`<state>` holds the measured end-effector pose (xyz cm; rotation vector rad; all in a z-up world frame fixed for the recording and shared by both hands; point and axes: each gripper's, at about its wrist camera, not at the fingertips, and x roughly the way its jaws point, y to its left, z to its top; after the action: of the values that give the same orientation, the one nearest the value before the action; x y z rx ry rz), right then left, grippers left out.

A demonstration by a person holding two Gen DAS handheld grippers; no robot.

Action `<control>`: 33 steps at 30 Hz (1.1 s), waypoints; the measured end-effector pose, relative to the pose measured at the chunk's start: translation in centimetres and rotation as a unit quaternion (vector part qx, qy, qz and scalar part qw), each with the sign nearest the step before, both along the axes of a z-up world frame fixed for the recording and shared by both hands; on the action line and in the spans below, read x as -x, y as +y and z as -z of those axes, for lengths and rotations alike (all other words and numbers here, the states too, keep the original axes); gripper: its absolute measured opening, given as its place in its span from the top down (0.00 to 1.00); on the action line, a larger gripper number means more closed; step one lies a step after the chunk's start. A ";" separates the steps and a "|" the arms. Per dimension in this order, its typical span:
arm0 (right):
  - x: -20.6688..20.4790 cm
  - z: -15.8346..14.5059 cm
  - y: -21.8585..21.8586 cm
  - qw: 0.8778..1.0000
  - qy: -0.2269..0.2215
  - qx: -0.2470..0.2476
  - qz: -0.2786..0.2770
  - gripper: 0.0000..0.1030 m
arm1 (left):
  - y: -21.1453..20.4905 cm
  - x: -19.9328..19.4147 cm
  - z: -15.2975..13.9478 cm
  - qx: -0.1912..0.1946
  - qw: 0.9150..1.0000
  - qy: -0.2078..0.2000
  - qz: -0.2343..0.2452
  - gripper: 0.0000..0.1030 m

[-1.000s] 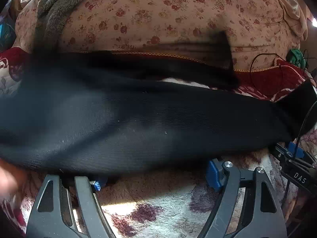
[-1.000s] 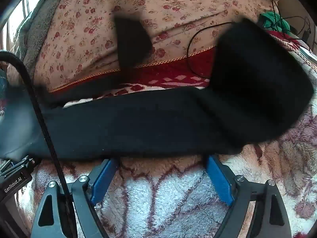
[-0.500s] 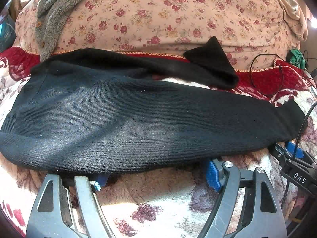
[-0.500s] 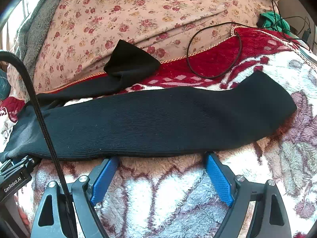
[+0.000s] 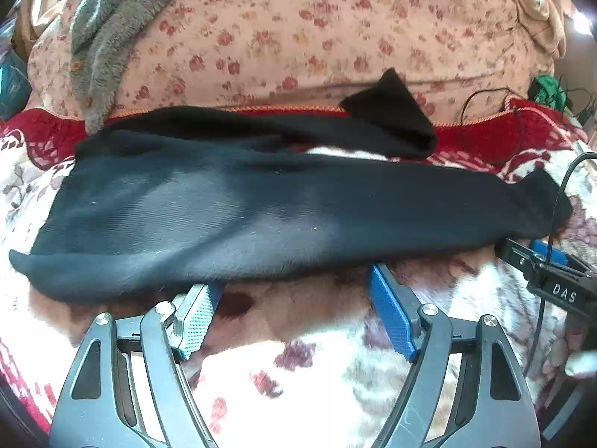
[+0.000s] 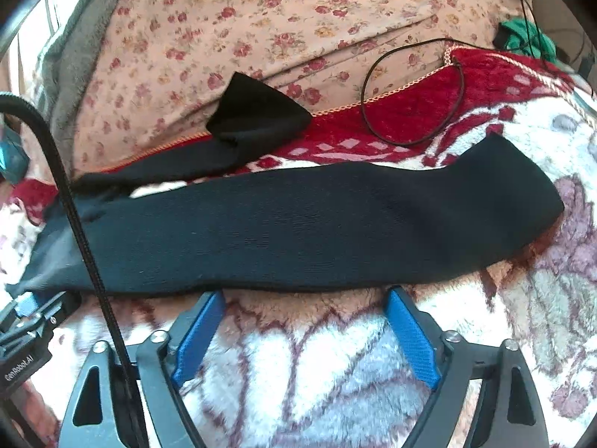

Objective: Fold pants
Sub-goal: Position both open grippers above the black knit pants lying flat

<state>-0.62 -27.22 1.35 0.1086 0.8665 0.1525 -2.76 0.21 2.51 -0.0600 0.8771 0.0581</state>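
Black knit pants (image 5: 261, 216) lie flat across a fleece blanket, waist to the left, near leg stretched to the right (image 6: 335, 224). The far leg lies behind it, its cuff (image 5: 391, 119) bent up against the floral bedding; the cuff also shows in the right wrist view (image 6: 257, 112). My left gripper (image 5: 294, 298) is open and empty, its blue pads just short of the pants' near edge. My right gripper (image 6: 304, 310) is open and empty, just short of the near leg's edge. The right gripper's body (image 5: 552, 283) shows at the left view's right edge.
A floral quilt (image 5: 317, 30) rises behind the pants. A grey fleece garment (image 5: 108, 37) lies at the back left. A black cable loop (image 6: 414, 89) lies on the red blanket border; green items (image 6: 522, 37) sit far right. A cable (image 6: 82, 231) crosses the right view's left side.
The pants went from moving and blurred to lying flat on the blanket. Both grippers have drawn back slightly, so their pads now stand clear of the near edge.
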 end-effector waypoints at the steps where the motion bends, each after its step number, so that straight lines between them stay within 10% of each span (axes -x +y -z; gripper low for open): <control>1: 0.4 -0.3 -0.3 1.000 -0.001 -0.017 0.002 0.27 | 0.1 0.4 -0.5 0.000 1.000 -0.004 -0.001 0.24; 11: 5.4 -5.3 1.1 0.996 -0.087 -0.033 -0.017 0.27 | 0.6 2.3 -4.2 -0.002 1.000 -0.030 0.001 0.24; 33: 7.9 -6.7 0.1 0.994 -0.085 -0.060 -0.017 0.27 | 0.6 3.6 -4.8 0.015 0.999 -0.035 -0.014 0.24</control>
<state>-8.54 -27.16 8.03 0.1913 0.6887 0.2431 -6.37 0.83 7.34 -0.1009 0.8068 0.0688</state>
